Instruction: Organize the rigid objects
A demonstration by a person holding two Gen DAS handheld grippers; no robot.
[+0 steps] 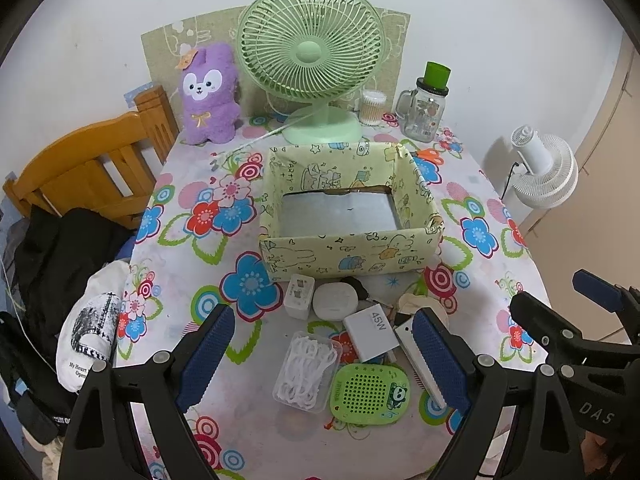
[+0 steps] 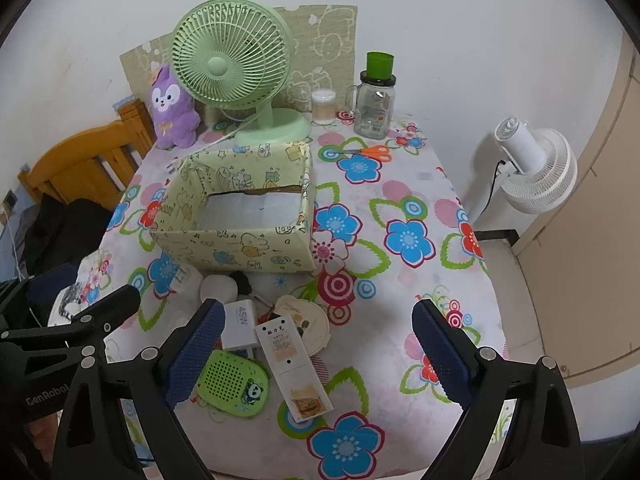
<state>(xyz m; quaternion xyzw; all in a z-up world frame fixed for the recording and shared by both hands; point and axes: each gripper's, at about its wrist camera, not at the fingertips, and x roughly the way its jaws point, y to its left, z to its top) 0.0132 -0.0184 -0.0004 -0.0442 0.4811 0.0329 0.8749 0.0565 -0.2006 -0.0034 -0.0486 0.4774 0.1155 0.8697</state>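
Observation:
An empty yellow cartoon-print box (image 1: 352,254) (image 2: 236,248) stands mid-table. In front of it lie a white plug adapter (image 1: 297,295), a round white case (image 1: 335,301) (image 2: 219,288), a white 45W charger (image 1: 371,335) (image 2: 239,330), a clear box of floss picks (image 1: 306,370), a green perforated gadget with a panda (image 1: 370,394) (image 2: 234,382), a white remote (image 2: 294,368) (image 1: 420,360) and a cream round lid (image 2: 310,320). My left gripper (image 1: 324,360) hangs open above the floss box and gadget. My right gripper (image 2: 316,354) is open over the remote. Nothing is held.
At the back stand a green fan (image 1: 312,56), a purple plush (image 1: 210,96), a cotton-swab tub (image 1: 373,107) and a glass jar with green lid (image 1: 426,110). Orange scissors (image 2: 370,153) lie right of the box. A wooden chair (image 1: 88,168) is left, a white floor fan (image 2: 536,168) right.

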